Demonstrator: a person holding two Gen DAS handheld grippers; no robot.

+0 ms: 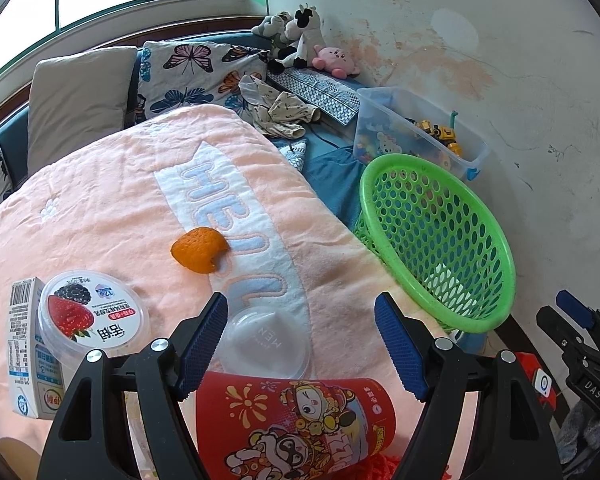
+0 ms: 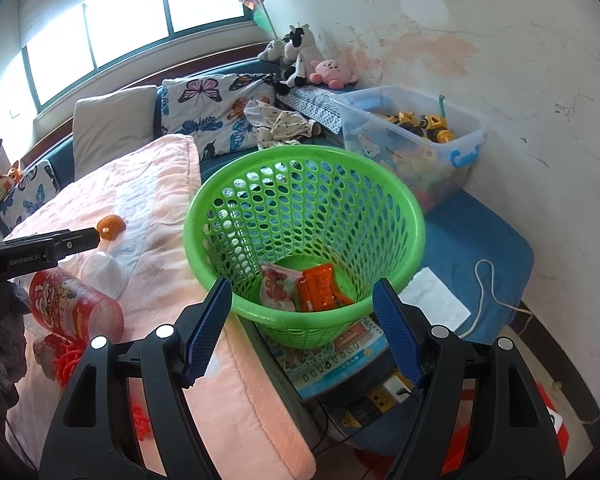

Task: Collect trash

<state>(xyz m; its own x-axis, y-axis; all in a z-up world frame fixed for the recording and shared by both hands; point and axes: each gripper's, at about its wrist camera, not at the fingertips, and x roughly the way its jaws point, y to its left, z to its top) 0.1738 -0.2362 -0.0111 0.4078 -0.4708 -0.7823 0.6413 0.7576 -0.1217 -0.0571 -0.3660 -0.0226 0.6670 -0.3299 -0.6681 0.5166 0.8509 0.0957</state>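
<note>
Left hand-held gripper (image 1: 300, 344) is held wide apart above the pink towel (image 1: 112, 208), nothing pinched; a red paper cup (image 1: 296, 420) lying on its side is seen just below and between its blue pads, a clear plastic lid (image 1: 266, 340) just beyond the cup. Right hand-held gripper (image 2: 302, 328) is also spread wide and empty, aimed down at the green basket (image 2: 204, 216).

Trash is left scattered on the towel: an orange peel (image 1: 200, 250) sits near the middle on the white lettering, a strawberry yogurt tub (image 1: 92, 316) is leaned against a white milk carton (image 1: 26, 356) toward the towel's left edge. Red cup and clear lid are placed toward the near edge. Something red and frilly is glimpsed by the cup at the near edge; cannot tell what it is.

The basket is set just off the towel's right edge, tilted, rim close to the towel. Two wrappers are already lying inside at its bottom: a white-red packet (image 2: 278, 286) and an orange packet (image 2: 318, 288), touching each other.

A clear toy bin (image 2: 412, 136) is seen beyond the basket, by the wall.
</note>
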